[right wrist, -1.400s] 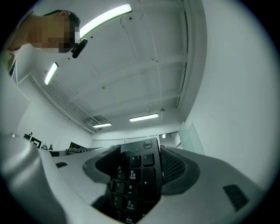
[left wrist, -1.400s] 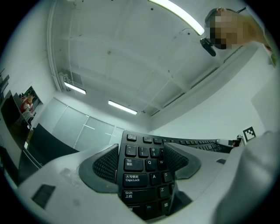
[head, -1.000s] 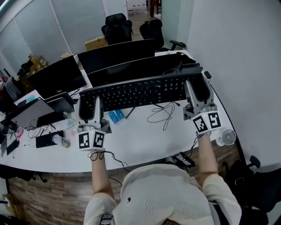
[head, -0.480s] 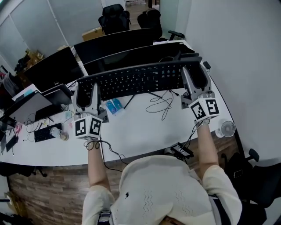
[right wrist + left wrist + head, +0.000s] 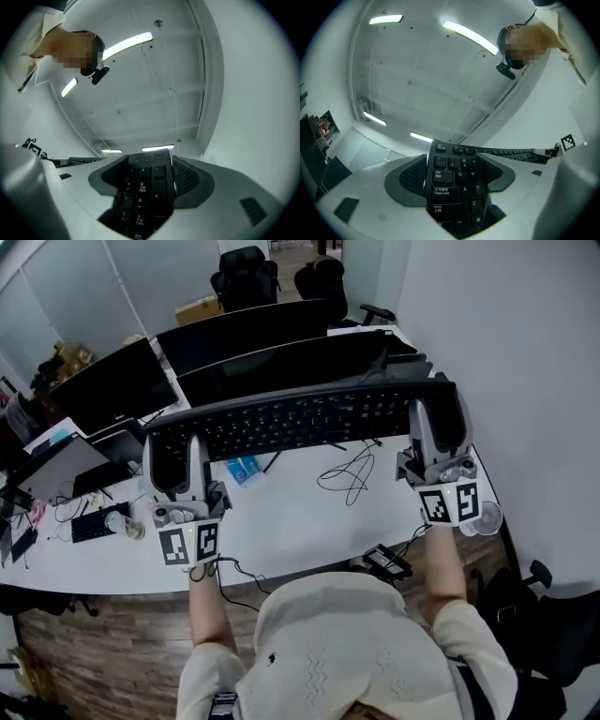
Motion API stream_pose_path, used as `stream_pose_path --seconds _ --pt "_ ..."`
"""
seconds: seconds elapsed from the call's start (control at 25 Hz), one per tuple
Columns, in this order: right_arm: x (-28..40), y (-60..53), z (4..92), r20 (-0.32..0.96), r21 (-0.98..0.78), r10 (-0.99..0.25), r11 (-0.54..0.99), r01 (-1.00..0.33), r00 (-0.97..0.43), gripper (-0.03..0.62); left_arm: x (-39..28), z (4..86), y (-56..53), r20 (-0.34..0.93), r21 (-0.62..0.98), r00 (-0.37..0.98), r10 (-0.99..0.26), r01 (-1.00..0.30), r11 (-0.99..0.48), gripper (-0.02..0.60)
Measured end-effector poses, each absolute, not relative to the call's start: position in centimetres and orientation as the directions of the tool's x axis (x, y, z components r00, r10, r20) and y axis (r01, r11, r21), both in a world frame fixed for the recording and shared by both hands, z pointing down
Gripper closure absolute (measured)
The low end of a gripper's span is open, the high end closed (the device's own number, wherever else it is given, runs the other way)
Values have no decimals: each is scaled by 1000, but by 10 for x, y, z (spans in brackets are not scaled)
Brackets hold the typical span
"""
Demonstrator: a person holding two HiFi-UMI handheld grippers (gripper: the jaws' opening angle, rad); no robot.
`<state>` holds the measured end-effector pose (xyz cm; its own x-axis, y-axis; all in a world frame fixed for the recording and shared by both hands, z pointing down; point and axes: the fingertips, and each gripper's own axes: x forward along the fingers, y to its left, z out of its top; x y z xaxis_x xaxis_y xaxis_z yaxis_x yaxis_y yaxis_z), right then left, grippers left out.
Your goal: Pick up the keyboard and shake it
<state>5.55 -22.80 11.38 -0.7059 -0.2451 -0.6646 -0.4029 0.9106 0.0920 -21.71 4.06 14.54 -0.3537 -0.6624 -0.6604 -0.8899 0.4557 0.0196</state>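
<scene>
**Keyboard clamped at both ends, clear of the desk**

The keyboard (image 5: 300, 418) hangs in the air over the white desk (image 5: 300, 526), just in front of the monitors (image 5: 272, 367). Its long axis runs left to right, across the person's body.

The left gripper (image 5: 175, 451) has its jaws closed on the Tab and Caps Lock end; its own view shows the pads pressed against both faces of that end. The right gripper (image 5: 439, 418) is clamped in the same way on the number-pad end. Neither jaw pair shows a gap around the keyboard.

Each gripper points away from the person, square to the long axis, so the keyboard spans the two like a bar. Neither hand is nearer; the load is shared evenly.

A loose cable (image 5: 347, 472) lies looped on the desk beneath the keyboard. Whether it joins the keyboard cannot be made out.

Judgement: the pick-up is done. A shake needs both grippers to move together, or the ends may twist in the pads.
</scene>
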Motion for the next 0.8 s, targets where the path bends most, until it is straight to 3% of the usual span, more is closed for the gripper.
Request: stream_pose_path --seconds 0.2,0.36,0.56,0.8 --pt "108 -192 97 -780 133 -168 896 -423 -603 316 -167 124 78 -765 -44 -269 -585 -884 465 278" --pt "85 -214 97 -738 123 -210 893 -434 -642 318 -190 128 53 -726 -9 -314 -611 -885 465 278" --pt "121 -184 89 -795 131 -169 890 -437 -583 318 -161 111 80 -787 -65 -238 -569 -885 461 278" --pt "99 -211 93 -759 102 -202 902 -419 -619 316 -172 114 61 -750 -46 -289 -594 -874 483 278"
